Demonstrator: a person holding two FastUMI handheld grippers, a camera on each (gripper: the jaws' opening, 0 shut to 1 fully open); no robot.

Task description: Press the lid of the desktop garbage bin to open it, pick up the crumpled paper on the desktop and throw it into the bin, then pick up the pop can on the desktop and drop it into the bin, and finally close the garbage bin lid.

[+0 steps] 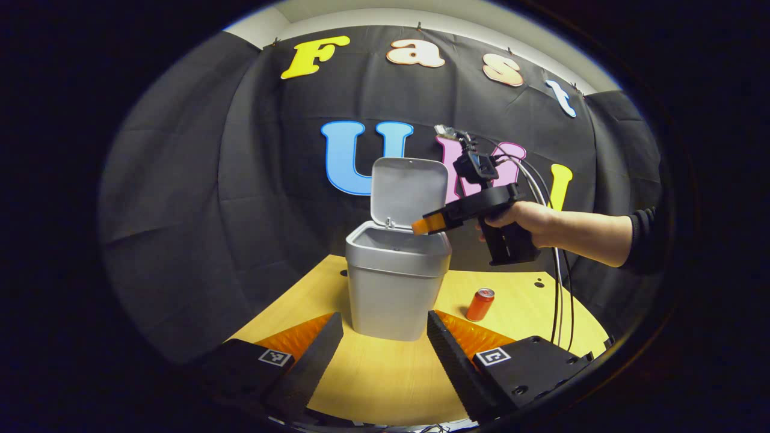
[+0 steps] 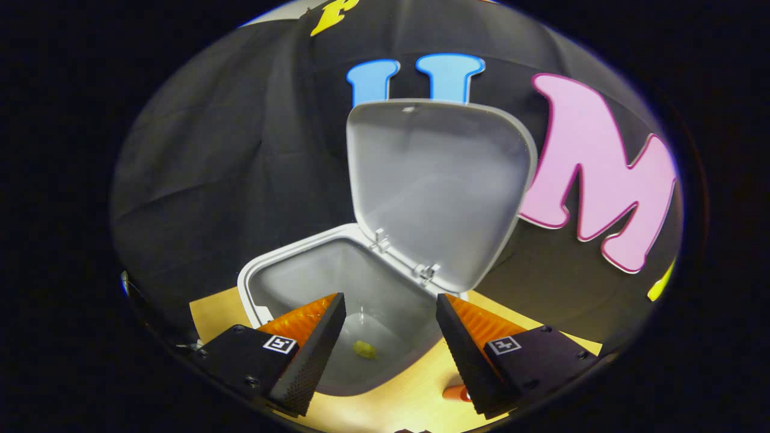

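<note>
Bin [image 1: 397, 282] mid-counter [image 1: 385, 373], lid [image 1: 408, 189] upright, paper [image 2: 364, 349] inside; we hold our right claw [image 2: 390, 343] released above its mouth, left claw [image 1: 385, 355] released nearby, can [image 1: 480, 304] right of it awaiting pickup.

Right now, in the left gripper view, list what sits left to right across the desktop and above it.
Garbage bin with its lid raised → pop can → hand holding the right gripper.
</note>
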